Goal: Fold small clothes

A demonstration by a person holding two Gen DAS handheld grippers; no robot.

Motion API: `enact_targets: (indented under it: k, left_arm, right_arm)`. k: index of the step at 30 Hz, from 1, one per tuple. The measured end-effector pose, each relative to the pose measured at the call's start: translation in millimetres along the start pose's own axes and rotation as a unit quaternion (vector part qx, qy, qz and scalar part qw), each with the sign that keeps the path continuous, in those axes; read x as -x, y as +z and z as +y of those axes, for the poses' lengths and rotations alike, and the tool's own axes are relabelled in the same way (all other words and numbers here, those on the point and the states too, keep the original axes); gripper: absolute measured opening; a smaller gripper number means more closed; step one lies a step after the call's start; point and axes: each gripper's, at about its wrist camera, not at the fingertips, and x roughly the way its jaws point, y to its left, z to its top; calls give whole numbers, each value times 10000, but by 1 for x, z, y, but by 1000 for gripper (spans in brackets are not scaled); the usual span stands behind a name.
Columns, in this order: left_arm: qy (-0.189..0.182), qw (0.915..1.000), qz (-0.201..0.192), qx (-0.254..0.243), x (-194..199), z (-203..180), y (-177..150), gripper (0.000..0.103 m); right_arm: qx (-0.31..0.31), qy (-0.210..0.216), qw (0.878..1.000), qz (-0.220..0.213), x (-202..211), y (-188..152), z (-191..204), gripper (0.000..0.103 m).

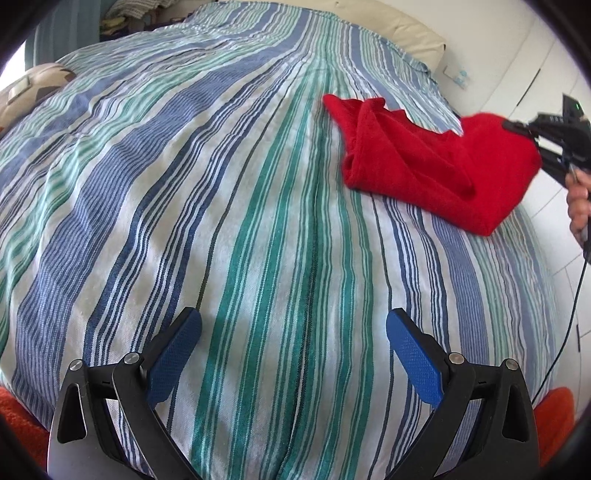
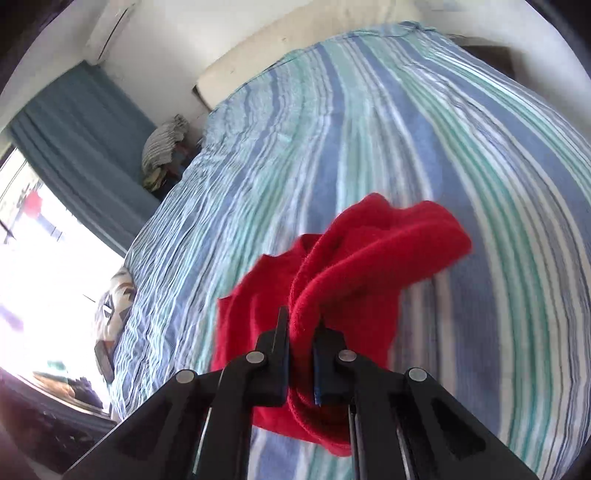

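Right gripper [image 2: 301, 332] clamped on soft red fleece garment [image 1: 417, 162] | left gripper [image 1: 293, 354] apart | we reckon it's light, floppy: take the far corner

Readable text: none is seen in either view.
Labels, brands, numbers: none can be made out on any surface.
Signs: none can be read.

Place: a bedroom in a home.
Bed: a big bed [image 1: 221, 184] with a striped blue, green and white cover.
Headboard: pale and padded [image 1: 402, 29], at the far end.
Window: bright [image 2: 37, 258], with a blue curtain [image 2: 85, 136], far left.
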Motion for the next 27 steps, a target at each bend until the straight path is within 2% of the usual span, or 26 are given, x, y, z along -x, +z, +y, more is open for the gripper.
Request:
enact_targets:
  k: [4,7,9,10,11,12,14,15,17,18,20,21,22,23,24,27]
  left_arm:
    - [9,10000,24,27,1,3,0,100]
    - [55,9999,84,1,0,3,-2,100]
    - [77,9999,104,-29,0,2,-2,100]
    - [85,9999,109,-45,0,1,-2,100]
    - [89,9999,116,-52,0,1,-3,100]
    - [84,9999,125,-49,0,1,-2,100]
    - [51,9999,148,-13,1,2,-2,100]
    - [22,9999,161,24,0,3,0,100]
    - [-58,9997,188,130,1,6,1,100]
    - [-97,9996,200,188,1,8,1,100]
    - [-156,9992,225,286,1,10,2,100]
    - [-166,9991,232,311,1,11,3,100]
    - [-162,9991,234,322,1,11,3,100]
    - [-149,9991,233,315,1,10,3,100]
    - [-128,9992,229,291,1,10,2,100]
    - [-41,9996,212,178,2,8,0,100]
  right_arm:
    - [682,30,9966,451,-70,-16,76,9]
    - [885,-82,9930,780,-123,-43,106,10]
    - [702,244,9916,1061,-151,-62,107,29]
    - [448,561,9897,1241,-161,-68,103,38]
    - [185,912,9866,1337,-164,-70,101,52]
    - [-38,1262,9831,1329,-160,-71,98,63]
    - [-142,1712,9770,1267,-144,-68,98,73]
    - [-74,1868,9745,1242,-131,-65,97,74]
    - [232,1805,9781,1013,-102,-57,94,74]
    - [429,1549,9839,783,-87,-53,91,74]
    - [859,764,9926,402,-69,-48,90,73]
    - [1088,360,9925,415,-69,-50,88,64]
    - [1234,130,9907,555,-75,-54,86,55]
    - [1373,-48,9879,726,-84,-63,87,37]
    - [1553,-204,9840,852,-94,-75,92,31]
    - [2356,-306,9668,946,-123,-119,119,31]
